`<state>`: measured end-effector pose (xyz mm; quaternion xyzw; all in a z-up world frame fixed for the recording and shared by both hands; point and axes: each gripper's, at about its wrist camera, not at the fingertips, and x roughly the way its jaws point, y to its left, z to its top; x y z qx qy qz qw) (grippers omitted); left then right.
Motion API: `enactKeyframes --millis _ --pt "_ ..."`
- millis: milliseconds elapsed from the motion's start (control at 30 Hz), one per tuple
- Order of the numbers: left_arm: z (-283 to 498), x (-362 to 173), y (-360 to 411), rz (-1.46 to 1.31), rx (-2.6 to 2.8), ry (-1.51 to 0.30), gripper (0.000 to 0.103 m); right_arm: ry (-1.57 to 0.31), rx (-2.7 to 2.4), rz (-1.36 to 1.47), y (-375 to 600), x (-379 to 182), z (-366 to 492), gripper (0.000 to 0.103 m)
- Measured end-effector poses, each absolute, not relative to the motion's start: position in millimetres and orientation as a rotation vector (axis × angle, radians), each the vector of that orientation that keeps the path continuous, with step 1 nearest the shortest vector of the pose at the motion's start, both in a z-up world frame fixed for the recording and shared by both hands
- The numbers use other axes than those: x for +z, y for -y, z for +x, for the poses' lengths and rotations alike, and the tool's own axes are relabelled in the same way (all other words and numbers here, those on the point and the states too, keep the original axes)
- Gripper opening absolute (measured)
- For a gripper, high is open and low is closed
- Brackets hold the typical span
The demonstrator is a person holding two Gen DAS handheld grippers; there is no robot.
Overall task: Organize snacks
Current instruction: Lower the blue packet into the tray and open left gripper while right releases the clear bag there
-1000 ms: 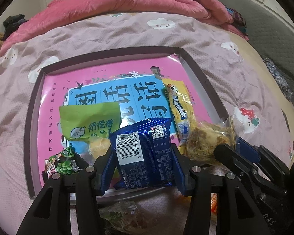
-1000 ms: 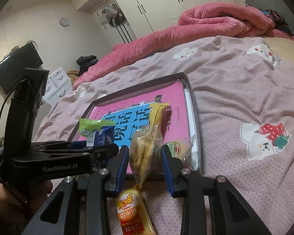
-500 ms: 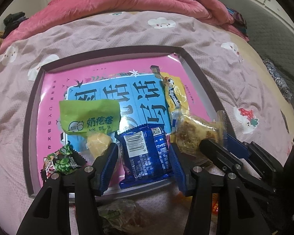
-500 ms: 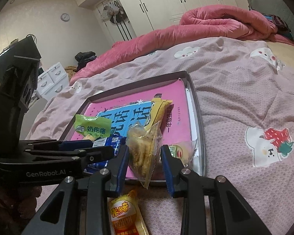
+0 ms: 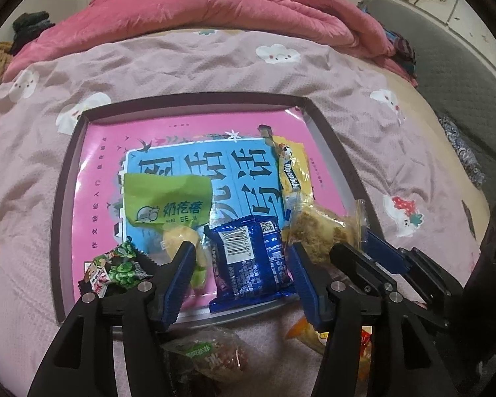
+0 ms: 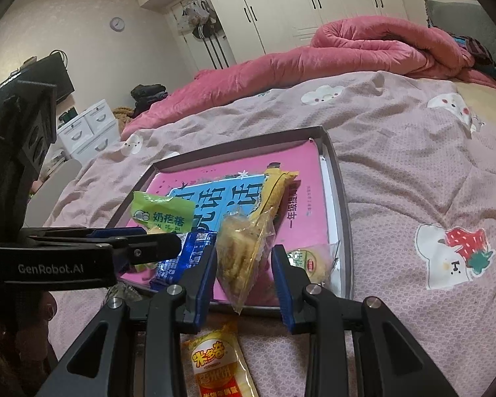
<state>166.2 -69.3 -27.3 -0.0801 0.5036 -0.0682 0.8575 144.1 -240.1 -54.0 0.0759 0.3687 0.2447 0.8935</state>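
Observation:
A blue snack packet [image 5: 251, 258] lies flat, barcode up, on the near edge of a dark-rimmed tray [image 5: 198, 99] lined with a pink and blue sheet. My left gripper [image 5: 241, 271] straddles the packet. Its jaws are opening and the pads stand clear of the packet's sides. My right gripper [image 6: 244, 278] is shut on a clear bag of golden crunchy pieces [image 6: 244, 248], held upright over the tray's near right part. In the left wrist view that bag [image 5: 324, 231] shows just right of the blue packet.
On the tray also lie a green packet [image 5: 168, 201], a long yellow packet [image 5: 291, 172], a pale sweet [image 5: 182, 238], a green-pea packet [image 5: 115, 268] and a round-labelled pack [image 6: 307, 258]. On the quilt before the tray lie a clear nut bag [image 5: 208, 354] and an orange packet [image 6: 215, 364].
The left jaws have widened and let go of the blue packet, which was held up and now lies flat on the tray. The right gripper and its bag have barely moved.

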Motion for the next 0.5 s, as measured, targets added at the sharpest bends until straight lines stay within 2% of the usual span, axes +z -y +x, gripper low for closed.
enactKeyframes --millis 133,467,500 --pt "164 -25 65 -0.183 -0.144 -1.057 0.061 -0.764 0.493 0.169 244 -52 143 0.039" --pt "157 -23 66 -0.182 -0.156 -1.064 0.067 -0.751 0.447 0.184 254 -46 141 0.042" --pt "157 -22 67 -0.179 -0.156 -1.062 0.068 -0.750 0.443 0.188 255 -44 140 0.045"
